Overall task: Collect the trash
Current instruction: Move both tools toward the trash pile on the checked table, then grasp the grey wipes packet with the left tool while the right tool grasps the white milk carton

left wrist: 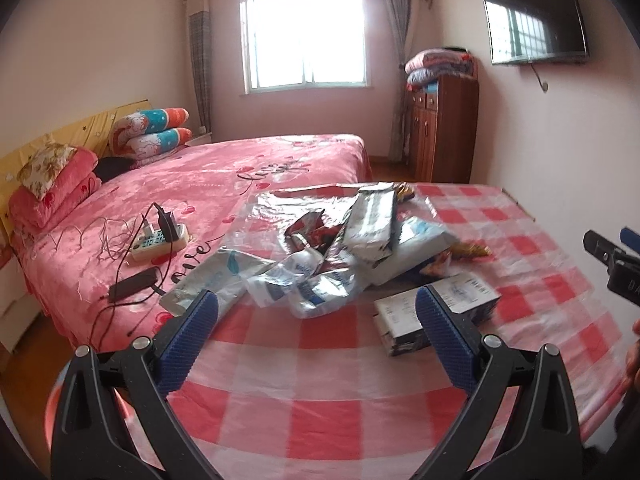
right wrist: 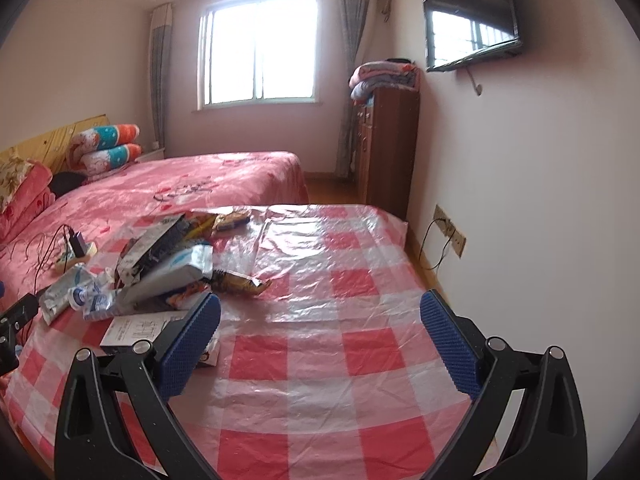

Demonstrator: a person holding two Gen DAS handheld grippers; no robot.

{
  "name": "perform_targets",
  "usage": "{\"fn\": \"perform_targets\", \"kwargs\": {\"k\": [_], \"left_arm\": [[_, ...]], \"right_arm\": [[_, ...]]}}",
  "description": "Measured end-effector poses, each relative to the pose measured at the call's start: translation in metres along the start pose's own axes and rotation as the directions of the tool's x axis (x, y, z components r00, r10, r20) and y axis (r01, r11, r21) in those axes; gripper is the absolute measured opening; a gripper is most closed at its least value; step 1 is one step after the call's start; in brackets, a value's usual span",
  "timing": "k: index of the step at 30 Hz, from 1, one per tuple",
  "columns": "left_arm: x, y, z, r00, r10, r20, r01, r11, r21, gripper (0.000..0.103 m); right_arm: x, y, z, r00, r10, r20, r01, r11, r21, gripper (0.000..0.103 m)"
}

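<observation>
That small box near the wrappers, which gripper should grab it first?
Probably the left gripper: it is open and the small box lies right at its fingertips. The right gripper faces mostly bare tablecloth.

Small box [left wrist: 436, 312] partly behind the left tool's blue pad [left wrist: 444, 332], its label too blurred to read, lower wrappers [left wrist: 320, 248] buried in the pile

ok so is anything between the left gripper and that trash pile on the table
Nothing visible. The left gripper is open over bare checked tablecloth, with the trash pile straight ahead. A small box sits just to the right.
</observation>
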State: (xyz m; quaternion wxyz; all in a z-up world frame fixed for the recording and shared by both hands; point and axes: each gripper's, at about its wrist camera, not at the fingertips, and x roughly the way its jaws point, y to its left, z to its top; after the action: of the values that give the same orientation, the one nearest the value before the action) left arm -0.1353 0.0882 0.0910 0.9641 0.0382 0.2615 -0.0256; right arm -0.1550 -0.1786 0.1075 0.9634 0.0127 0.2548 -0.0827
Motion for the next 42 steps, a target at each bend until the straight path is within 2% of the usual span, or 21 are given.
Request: {"fn": "perform_targets", "kwargs": {"k": [3, 5, 7, 11, 14, 15, 18, 21, 23, 25, 26, 28, 32, 35, 38, 42], "left_arm": [[0.011, 0.018, 0.001, 0.999, -0.015, -0.031, 0.015, 1.000, 0.004, 0.099], [0.020, 0.033, 0.004, 0.998, -0.046, -0.049, 0.046, 0.999, 0.004, 0.099], [0.030, 0.046, 0.008, 0.993, -0.088, -0.075, 0.089, 0.996, 0.007, 0.099], [0.055, 0.077, 0.014, 0.975, -0.172, -0.140, 0.175, 0.984, 0.013, 0.099], [0.074, 0.096, 0.018, 0.952, -0.245, -0.185, 0.249, 0.969, 0.000, 0.099], [0.082, 0.100, 0.019, 0.946, -0.252, -0.203, 0.259, 0.966, 0.006, 0.099], [0.099, 0.113, 0.022, 0.943, -0.234, -0.237, 0.252, 0.967, 0.044, 0.099], [0.124, 0.136, 0.023, 0.933, -0.227, -0.278, 0.230, 0.973, -0.022, 0.099], [0.137, 0.141, 0.020, 0.931, -0.207, -0.300, 0.212, 0.977, -0.014, 0.099], [0.151, 0.145, 0.016, 0.932, -0.165, -0.323, 0.178, 0.984, 0.014, 0.099], [0.154, 0.147, 0.016, 0.930, -0.167, -0.328, 0.180, 0.984, 0.011, 0.099], [0.161, 0.152, 0.015, 0.923, -0.193, -0.333, 0.200, 0.980, -0.012, 0.099], [0.173, 0.150, 0.012, 0.908, -0.204, -0.365, 0.219, 0.976, -0.002, 0.099], [0.178, 0.141, 0.009, 0.896, -0.220, -0.387, 0.242, 0.970, 0.009, 0.099], [0.177, 0.129, 0.006, 0.892, -0.229, -0.391, 0.261, 0.965, 0.029, 0.099], [0.171, 0.112, 0.003, 0.876, -0.282, -0.390, 0.316, 0.949, 0.024, 0.099]], "right_arm": [[0.012, 0.008, -0.004, 0.996, 0.073, -0.051, -0.073, 0.997, 0.003, 0.099], [0.020, 0.013, -0.008, 0.986, 0.136, -0.099, -0.135, 0.991, 0.025, 0.099], [0.030, 0.016, -0.013, 0.961, 0.221, -0.164, -0.213, 0.975, 0.064, 0.099], [0.041, 0.029, -0.019, 0.910, 0.336, -0.244, -0.318, 0.942, 0.109, 0.099], [0.047, 0.038, -0.023, 0.847, 0.440, -0.299, -0.405, 0.898, 0.174, 0.099], [0.050, 0.042, -0.025, 0.807, 0.495, -0.321, -0.446, 0.868, 0.217, 0.099], [0.053, 0.051, -0.025, 0.739, 0.575, -0.351, -0.504, 0.818, 0.278, 0.098], [0.056, 0.063, -0.024, 0.690, 0.624, -0.367, -0.545, 0.782, 0.304, 0.097], [0.060, 0.069, -0.024, 0.654, 0.659, -0.373, -0.565, 0.752, 0.338, 0.096], [0.064, 0.080, -0.025, 0.615, 0.689, -0.384, -0.586, 0.725, 0.362, 0.086], [0.065, 0.087, -0.025, 0.598, 0.699, -0.393, -0.596, 0.715, 0.365, 0.084], [0.067, 0.091, -0.023, 0.591, 0.699, -0.402, -0.597, 0.714, 0.365, 0.084], [0.078, 0.097, -0.024, 0.600, 0.682, -0.418, -0.575, 0.731, 0.368, 0.084], [0.089, 0.096, -0.023, 0.621, 0.657, -0.428, -0.542, 0.754, 0.371, 0.084], [0.100, 0.092, -0.021, 0.643, 0.632, -0.432, -0.511, 0.775, 0.373, 0.084], [0.109, 0.088, -0.017, 0.664, 0.613, -0.428, -0.490, 0.789, 0.369, 0.084]]}}
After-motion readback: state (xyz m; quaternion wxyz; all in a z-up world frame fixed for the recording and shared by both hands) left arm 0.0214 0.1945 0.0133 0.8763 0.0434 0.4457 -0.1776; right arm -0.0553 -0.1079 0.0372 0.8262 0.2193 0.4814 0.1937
